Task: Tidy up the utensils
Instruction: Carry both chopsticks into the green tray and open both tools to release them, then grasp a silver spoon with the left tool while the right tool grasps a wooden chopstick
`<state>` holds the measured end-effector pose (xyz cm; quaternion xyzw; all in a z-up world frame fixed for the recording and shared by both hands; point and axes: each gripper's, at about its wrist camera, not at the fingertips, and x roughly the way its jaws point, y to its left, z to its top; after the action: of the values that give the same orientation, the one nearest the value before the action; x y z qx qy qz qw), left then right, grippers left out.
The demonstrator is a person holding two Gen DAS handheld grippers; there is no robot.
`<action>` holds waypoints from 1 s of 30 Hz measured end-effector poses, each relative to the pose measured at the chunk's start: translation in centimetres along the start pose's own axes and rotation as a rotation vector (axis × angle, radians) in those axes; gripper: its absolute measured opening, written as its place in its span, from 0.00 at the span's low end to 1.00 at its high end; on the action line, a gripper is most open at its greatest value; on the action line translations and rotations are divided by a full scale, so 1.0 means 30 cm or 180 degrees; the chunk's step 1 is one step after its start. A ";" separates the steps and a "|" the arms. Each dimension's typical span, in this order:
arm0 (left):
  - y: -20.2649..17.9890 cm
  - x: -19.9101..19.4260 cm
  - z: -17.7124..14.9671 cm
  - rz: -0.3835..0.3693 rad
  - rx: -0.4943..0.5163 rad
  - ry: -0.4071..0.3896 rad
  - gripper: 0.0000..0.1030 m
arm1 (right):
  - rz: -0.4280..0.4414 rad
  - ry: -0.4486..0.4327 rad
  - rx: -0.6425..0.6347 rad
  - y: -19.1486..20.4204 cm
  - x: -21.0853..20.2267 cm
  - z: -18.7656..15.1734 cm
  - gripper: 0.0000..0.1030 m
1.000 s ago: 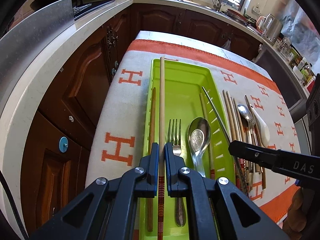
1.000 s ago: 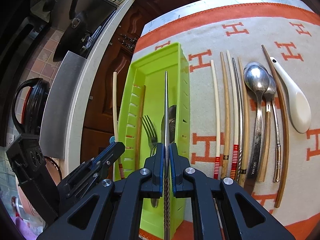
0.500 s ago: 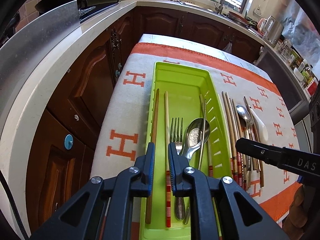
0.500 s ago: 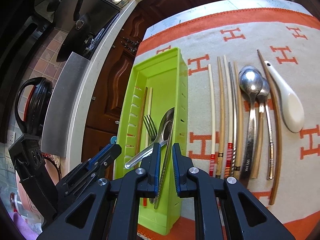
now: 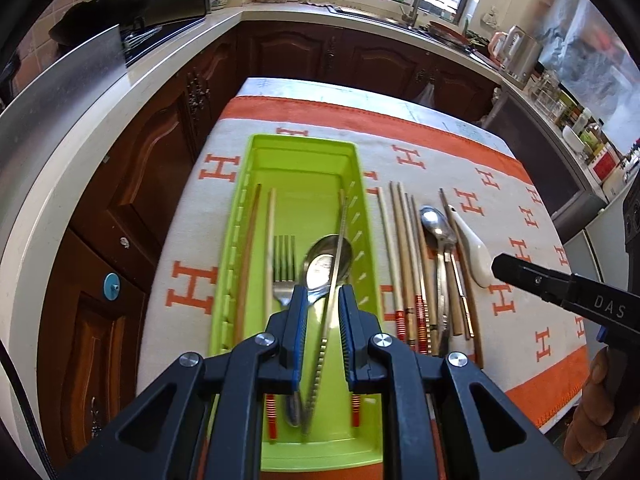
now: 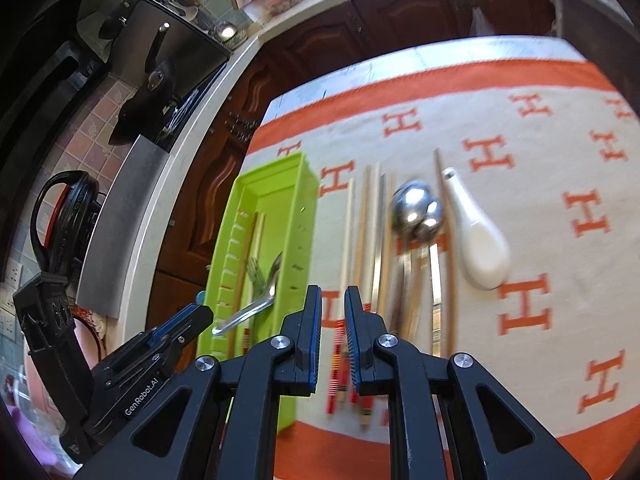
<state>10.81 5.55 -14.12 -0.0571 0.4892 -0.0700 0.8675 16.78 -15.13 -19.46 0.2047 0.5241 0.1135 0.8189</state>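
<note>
Left wrist view, surface: an orange-and-cream cloth with H marks (image 5: 192,292) covers the surface; the lime green utensil tray (image 5: 236,240) lies on it lengthwise, and the unsorted row sits just to its right.
Tray contents: a dark wooden chopstick (image 5: 248,256) along the left wall, a pale chopstick with a red-banded end (image 5: 271,240) beside it, a fork (image 5: 283,264), a steel spoon (image 5: 320,264), a metal chopstick (image 5: 334,280) lying slantwise across the spoon, and another red-banded chopstick (image 5: 355,404) against the right wall.
Left to sort: a row of chopsticks (image 6: 370,216), two steel spoons (image 6: 412,204) that overlap, a white ceramic soup spoon (image 6: 476,240) and a long brown stick (image 6: 450,280) on the cloth; blur makes the exact count uncertain.
Left tool (image 5: 323,312): above the tray, its jaws have just been opening and stand a small way apart; the metal chopstick shows in the gap but lies loose in the tray, so nothing is held.
Right tool (image 6: 333,320): jaws likewise just parted a little, holding nothing, over the near ends of the chopsticks on the cloth.
Progress: roughly a third to a half done, by my judgement; most of the row is not yet in the tray.
</note>
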 end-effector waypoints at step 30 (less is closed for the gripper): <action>-0.374 0.212 0.037 -0.0066 0.0418 0.0570 0.13 | -0.0091 0.0013 0.0200 -0.383 -0.038 -0.001 0.12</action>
<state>14.28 -6.57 -17.03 0.0013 0.5585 -0.1157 0.8214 15.93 -25.82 -23.75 0.2226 0.5319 0.0856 0.8125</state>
